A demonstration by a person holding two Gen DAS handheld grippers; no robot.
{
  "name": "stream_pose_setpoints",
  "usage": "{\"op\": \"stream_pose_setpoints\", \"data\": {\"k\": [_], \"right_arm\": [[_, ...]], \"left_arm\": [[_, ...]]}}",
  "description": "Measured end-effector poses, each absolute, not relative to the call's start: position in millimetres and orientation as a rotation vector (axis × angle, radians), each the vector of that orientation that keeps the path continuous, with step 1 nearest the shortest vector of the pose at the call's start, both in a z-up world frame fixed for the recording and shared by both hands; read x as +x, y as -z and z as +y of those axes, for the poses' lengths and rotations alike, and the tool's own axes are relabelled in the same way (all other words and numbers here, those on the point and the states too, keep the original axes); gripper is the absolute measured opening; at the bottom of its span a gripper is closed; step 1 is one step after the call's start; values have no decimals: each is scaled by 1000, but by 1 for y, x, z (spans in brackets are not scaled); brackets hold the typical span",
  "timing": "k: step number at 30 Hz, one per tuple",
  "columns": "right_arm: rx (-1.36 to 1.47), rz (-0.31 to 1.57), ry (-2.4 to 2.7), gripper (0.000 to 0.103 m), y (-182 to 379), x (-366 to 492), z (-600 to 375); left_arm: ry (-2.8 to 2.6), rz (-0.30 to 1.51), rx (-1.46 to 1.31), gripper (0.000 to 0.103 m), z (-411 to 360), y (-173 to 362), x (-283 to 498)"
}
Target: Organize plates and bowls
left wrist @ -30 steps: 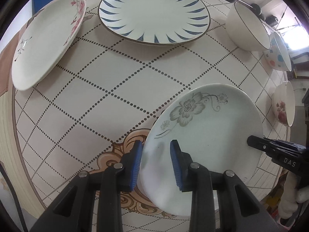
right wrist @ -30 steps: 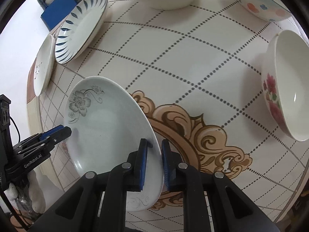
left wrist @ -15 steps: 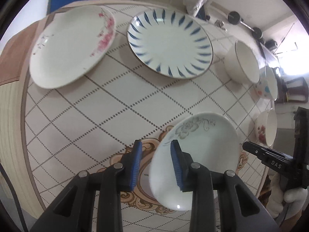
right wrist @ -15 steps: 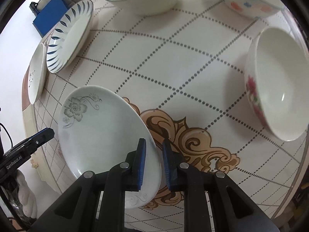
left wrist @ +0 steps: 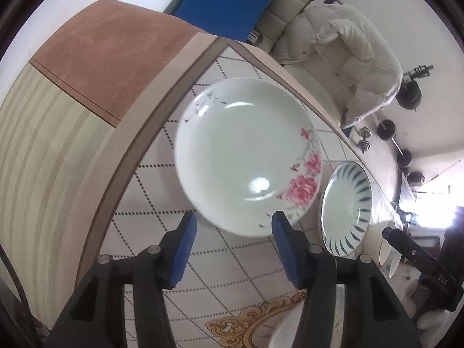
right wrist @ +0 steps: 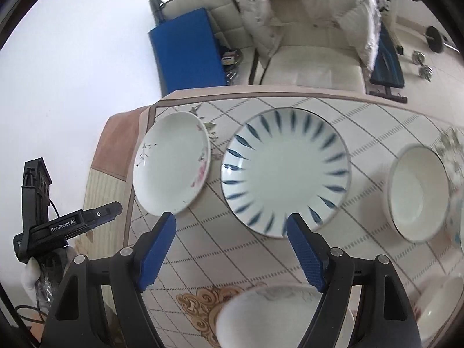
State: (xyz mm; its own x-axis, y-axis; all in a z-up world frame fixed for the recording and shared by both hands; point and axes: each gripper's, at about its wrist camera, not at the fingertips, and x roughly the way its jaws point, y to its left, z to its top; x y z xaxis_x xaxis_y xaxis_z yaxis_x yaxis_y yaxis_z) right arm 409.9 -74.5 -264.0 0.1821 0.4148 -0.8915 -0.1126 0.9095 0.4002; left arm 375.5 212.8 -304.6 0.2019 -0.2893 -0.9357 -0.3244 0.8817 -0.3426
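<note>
both hand-held grippers, left (left wrist: 233, 245) and right (right wrist: 230, 249), gape wide, empty. step: selecting a plate. next: close left on the pink-flower plate (left wrist: 246, 156) beside the blue-striped plate (right wrist: 285, 171).

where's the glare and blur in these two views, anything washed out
Left wrist view: bright spot of glare on the pink-flower plate, its near rim smeared by motion blur; window area at far right blown out. Right wrist view: blue-striped plate slightly soft, grey-flower plate at the bottom edge blurred, wall at left washed to white. Both show fisheye bending of the table edge.
</note>
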Motion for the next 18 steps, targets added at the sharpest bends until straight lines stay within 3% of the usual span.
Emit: {"op": "stream_pose_setpoints", "data": {"k": [9, 16, 18], "right_arm": [[112, 1538, -496, 79, 332, 532, 18], [79, 1670, -540, 66, 389, 570, 41], [83, 1679, -553, 58, 395, 571, 41]], "left_arm": [[-60, 1452, -627, 51, 258, 357, 419], [-36, 1458, -602, 49, 260, 370, 435], [-28, 1475, -586, 40, 256, 373, 438]]}}
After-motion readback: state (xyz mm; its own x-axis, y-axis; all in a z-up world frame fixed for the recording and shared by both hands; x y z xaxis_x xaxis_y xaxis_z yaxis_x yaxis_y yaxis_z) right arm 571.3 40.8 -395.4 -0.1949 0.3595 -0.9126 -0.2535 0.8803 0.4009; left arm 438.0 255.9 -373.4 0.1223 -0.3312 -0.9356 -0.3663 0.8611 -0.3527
